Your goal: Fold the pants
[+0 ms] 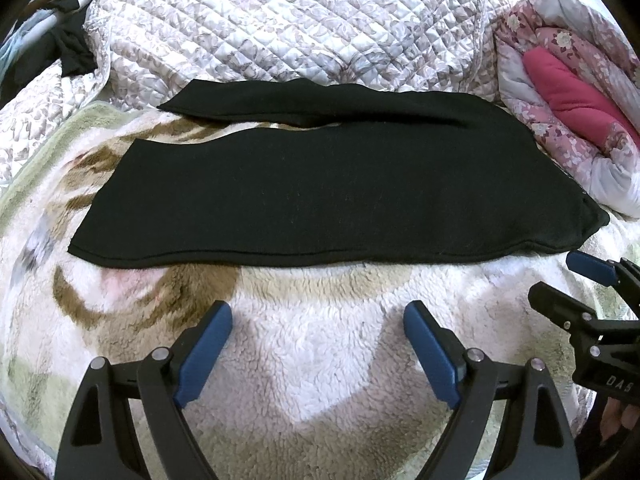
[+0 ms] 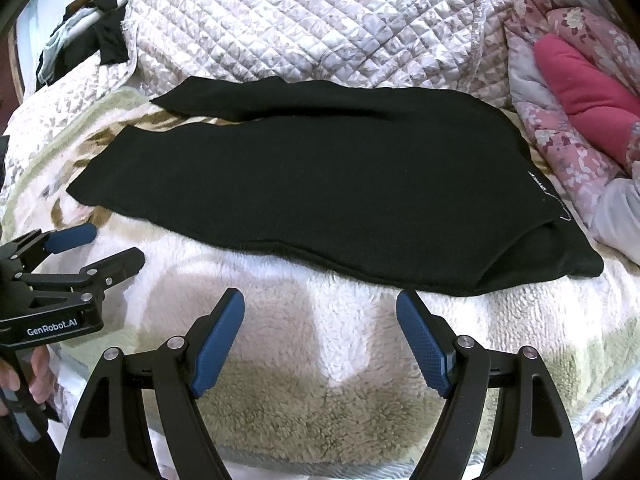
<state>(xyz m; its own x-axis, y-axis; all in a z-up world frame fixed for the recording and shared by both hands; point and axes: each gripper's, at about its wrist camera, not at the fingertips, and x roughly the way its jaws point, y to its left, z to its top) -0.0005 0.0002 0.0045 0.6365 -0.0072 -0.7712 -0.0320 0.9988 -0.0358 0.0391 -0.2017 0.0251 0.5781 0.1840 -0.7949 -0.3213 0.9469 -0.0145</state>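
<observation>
— Where were the pants (image 1: 320,188) when you looked?

— Spread flat on the fleece blanket (image 1: 320,360) on the bed, both legs running off to the left, the waist at the right by a rolled pink floral quilt (image 1: 568,92). A narrow gap showed between the two legs, and the near corner of the waist looked slightly turned over on itself.

— And the tongs?

— Both pairs stood wide, holding nothing. The left tongs (image 1: 318,350) hung over bare fleece just short of the near hem. The right tongs (image 2: 320,338) did the same further along, close to the waist end, not touching the cloth.

— So what would the first fold need?

— My guess: bring one leg over onto the other. I'd pinch one leg's outer edge at two points, near the cuff and near the waist, lift both together and lay it across so the seams line up. That fleece looked grippy, so dragging would likely bunch the cloth.
</observation>
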